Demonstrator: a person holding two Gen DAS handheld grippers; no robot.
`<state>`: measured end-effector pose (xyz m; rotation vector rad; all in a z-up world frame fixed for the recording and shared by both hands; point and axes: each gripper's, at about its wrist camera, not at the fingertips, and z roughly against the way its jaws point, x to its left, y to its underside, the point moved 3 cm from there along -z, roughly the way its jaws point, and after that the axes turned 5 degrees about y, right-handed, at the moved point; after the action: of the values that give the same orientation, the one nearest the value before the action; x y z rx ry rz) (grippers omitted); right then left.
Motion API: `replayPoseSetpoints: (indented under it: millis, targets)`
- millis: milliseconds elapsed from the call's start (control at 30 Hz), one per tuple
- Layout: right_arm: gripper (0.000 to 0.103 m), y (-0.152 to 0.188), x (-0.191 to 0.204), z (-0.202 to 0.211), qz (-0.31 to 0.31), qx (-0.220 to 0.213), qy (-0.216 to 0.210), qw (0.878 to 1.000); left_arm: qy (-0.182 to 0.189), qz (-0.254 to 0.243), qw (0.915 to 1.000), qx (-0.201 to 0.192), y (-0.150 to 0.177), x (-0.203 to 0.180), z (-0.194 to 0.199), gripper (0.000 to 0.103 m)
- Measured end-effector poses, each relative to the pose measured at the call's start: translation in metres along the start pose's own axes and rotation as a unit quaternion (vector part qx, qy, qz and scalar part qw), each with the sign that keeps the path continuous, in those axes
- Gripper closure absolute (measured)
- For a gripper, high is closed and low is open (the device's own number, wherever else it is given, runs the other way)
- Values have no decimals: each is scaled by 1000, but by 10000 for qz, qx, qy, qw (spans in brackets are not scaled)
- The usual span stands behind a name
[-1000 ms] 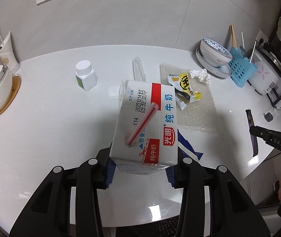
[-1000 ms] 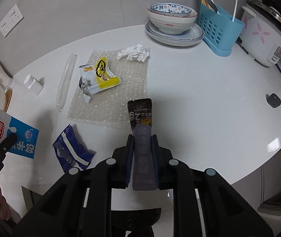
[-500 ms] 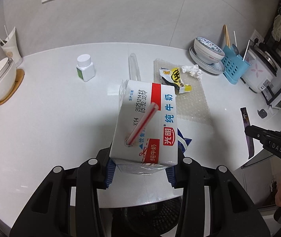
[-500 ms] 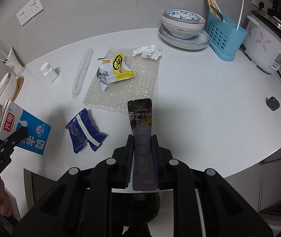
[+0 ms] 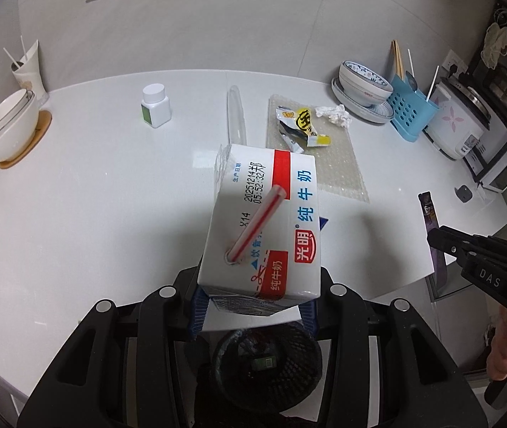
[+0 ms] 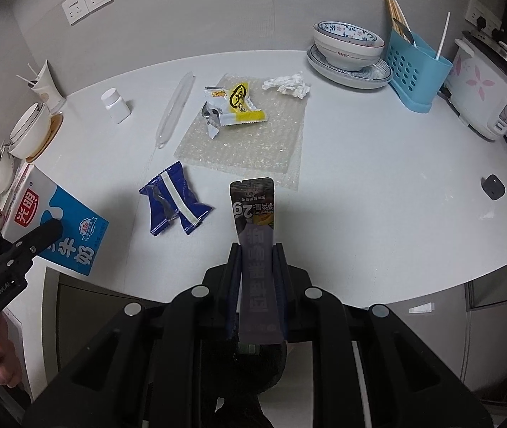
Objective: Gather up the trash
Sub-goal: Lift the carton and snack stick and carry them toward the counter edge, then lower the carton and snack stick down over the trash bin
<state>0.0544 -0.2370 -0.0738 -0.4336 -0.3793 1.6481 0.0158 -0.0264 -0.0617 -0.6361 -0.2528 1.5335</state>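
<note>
White and blue, the milk carton with a striped straw is clamped in the left gripper, and the right gripper pinches a dark sachet. Both have drawn back past the table edge since a second ago. Under the carton sits a black mesh bin holding some scraps.

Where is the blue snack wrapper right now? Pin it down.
In the right wrist view the blue snack wrapper lies on the white table, left of centre, between the milk carton and the bubble wrap sheet.
</note>
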Motion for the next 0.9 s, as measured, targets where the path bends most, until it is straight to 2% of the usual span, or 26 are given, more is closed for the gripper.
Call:
replayPoseSetpoints:
  millis: [567, 900]
  targets:
    - [86, 54, -2, 12, 122, -2, -122, 9999, 96, -120, 9996, 246, 66, -28, 8, 62]
    - [86, 89, -4, 8, 182, 114, -148, 9997, 144, -113, 9991, 392, 93, -37, 4, 62]
